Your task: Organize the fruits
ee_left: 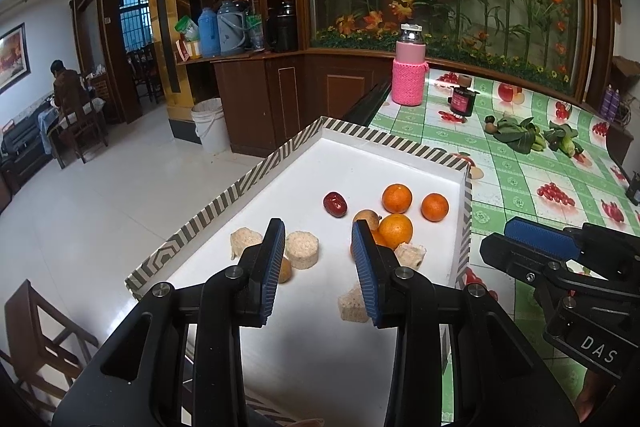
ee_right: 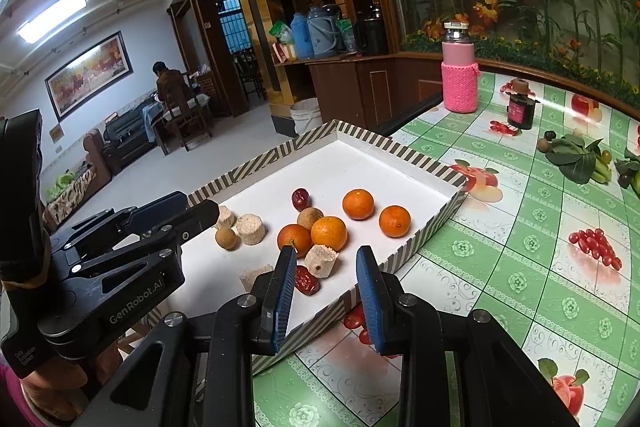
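1. The tabletop (ee_right: 540, 267) is covered by a green fruit-print cloth, and a striped tray (ee_right: 420, 163) is set at its edge, partly overhanging the floor side.
2. The left gripper (ee_left: 318, 259) is held over the tray with its jaws apart and nothing between them; the right gripper (ee_right: 326, 287) is held over the tray's near rim, jaws likewise apart and empty.
3. Inside the tray, four oranges are seen: two (ee_right: 358, 203) (ee_right: 394, 221) lie apart toward the right wall, two (ee_right: 329, 233) (ee_right: 294, 239) touch each other.
4. Pale cut chunks (ee_right: 251, 229) (ee_right: 321, 261), brown longans (ee_right: 226, 238) (ee_right: 310, 218) and red dates (ee_right: 301, 199) (ee_right: 307, 281) are mixed among them.
5. The step in hand is judged to be picking one fruit for sorting. An isolated piece is best taken first, approached from above with the jaws straddling it and closed gently, so neighbours are not rolled away.
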Demonstrator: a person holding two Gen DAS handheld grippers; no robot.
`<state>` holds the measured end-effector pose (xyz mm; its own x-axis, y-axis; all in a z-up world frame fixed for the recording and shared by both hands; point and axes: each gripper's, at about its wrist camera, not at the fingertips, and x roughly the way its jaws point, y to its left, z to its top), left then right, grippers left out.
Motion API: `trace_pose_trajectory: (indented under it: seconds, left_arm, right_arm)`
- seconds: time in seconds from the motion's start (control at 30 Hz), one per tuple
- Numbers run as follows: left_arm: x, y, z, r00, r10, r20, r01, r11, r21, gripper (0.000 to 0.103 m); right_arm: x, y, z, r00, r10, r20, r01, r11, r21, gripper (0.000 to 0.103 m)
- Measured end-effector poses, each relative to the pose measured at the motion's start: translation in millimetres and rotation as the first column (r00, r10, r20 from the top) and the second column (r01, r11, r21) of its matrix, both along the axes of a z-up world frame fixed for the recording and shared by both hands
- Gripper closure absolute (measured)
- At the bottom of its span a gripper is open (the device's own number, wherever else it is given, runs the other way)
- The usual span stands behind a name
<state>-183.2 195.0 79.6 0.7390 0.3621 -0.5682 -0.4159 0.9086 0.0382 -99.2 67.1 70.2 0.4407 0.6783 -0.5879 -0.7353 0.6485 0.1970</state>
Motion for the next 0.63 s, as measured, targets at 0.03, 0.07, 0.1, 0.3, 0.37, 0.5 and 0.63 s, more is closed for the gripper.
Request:
trace_pose_trajectory:
  seconds: [0.03,0.07,0.1,0.3,0.37,0.5,0.63]
  left_arm:
    - [0,0,0,1.000,0.000,0.000,0.000,1.000,0.000,0.069]
    - [0,0,0,1.000,0.001,0.000,-0.001,1.000,0.000,0.069]
    - [1,0,0,1.000,0.001,0.000,-0.001,1.000,0.001,0.069]
    - [3,0,-4,1.000,0.000,-0.008,0.000,1.000,-0.005,0.069]
    - [4,0,-5,1.000,0.001,-0.009,-0.001,1.000,-0.007,0.069]
    - [5,-2,-5,1.000,0.001,-0.004,-0.001,1.000,0.008,0.069]
    - [11,-10,-4,1.000,-0.022,-0.015,0.022,1.000,-0.003,0.069]
  right_arm:
    - [1,0,-1,1.000,0.000,-0.002,0.000,1.000,-0.002,0.073]
    - [1,1,-1,1.000,0.001,-0.005,-0.001,1.000,-0.004,0.073]
    - [2,1,-2,1.000,0.002,-0.006,-0.002,1.000,-0.004,0.073]
    - [3,1,-4,1.000,0.004,-0.012,-0.005,1.000,-0.007,0.073]
    - [4,1,-5,1.000,0.004,-0.014,-0.004,1.000,-0.009,0.073]
    - [6,-1,-8,1.000,0.001,-0.025,-0.001,1.000,-0.008,0.073]
    - [10,-13,-8,0.999,-0.023,-0.034,0.023,1.000,0.000,0.073]
